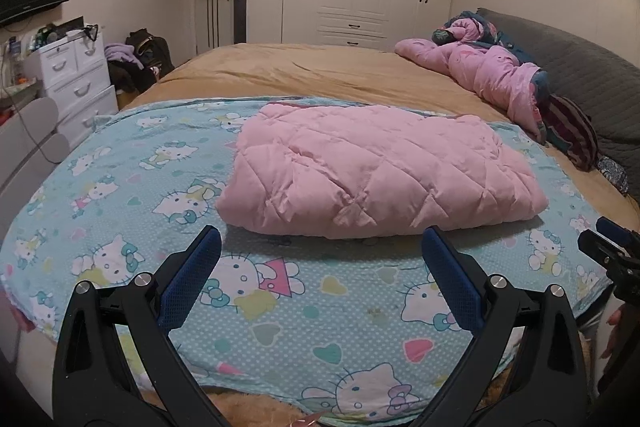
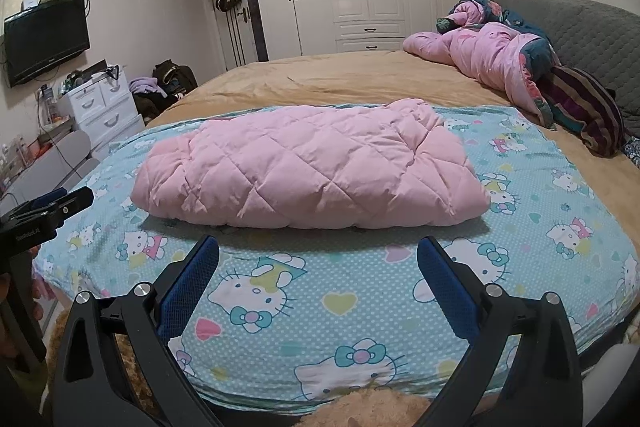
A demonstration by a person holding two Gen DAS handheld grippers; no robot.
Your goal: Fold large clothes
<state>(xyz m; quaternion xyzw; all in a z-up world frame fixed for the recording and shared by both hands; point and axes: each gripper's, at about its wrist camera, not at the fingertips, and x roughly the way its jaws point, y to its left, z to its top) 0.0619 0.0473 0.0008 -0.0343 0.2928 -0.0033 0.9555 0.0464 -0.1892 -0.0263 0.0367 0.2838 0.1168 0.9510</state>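
Pink and puffy, the quilted coat (image 1: 380,171) lies folded into a fat bundle on the cat-print sheet (image 1: 120,219), which is spread over the near end of the big bed (image 1: 320,71). The bundle sits straight ahead of both tongs, a little way off, and touches neither of them. Its long side runs from left to right, across the way the tongs point. The left gripper (image 1: 320,247) has its two blue fingers wide apart with nothing between them, and it faces the left half of the bundle's near edge. The right gripper (image 2: 318,255) is spread wide too, holding nothing, and it faces the right half of that edge. Each tong is about as near to the bundle as the other, so neither one has a shorter reach. The rounded, folded edge faces the tongs, and the looser, bumpier end seems to be on the far right. I think the coat is mostly folded by now. If one more fold is wanted, bringing one short end over to the other looks like the way.
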